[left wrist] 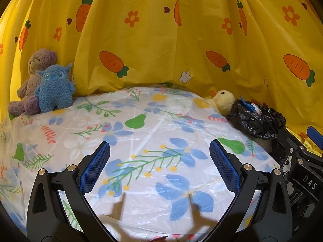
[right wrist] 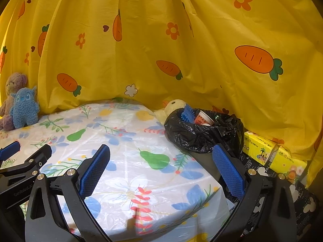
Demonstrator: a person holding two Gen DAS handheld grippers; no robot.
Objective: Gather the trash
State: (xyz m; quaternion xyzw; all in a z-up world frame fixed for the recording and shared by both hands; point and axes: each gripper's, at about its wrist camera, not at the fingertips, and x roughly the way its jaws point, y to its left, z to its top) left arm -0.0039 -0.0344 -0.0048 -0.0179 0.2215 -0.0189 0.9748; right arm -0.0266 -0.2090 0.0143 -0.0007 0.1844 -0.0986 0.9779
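Both my left gripper (left wrist: pixel 159 167) and right gripper (right wrist: pixel 161 170) hang released and empty; swinging right risks tipping the full bin bag (right wrist: pixel 203 133) off the tabletop (right wrist: pixel 129 141).

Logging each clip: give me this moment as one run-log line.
left gripper: open, empty | right gripper: open, empty | bin: holds cup, blue brush | tablecloth: no loose trash seen

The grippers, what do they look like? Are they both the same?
Yes, alike. The left gripper and right gripper each have black plastic arms with silver bolts and two blue, bumpy pads. White letters are printed on their sides. No hands or sleeves show.
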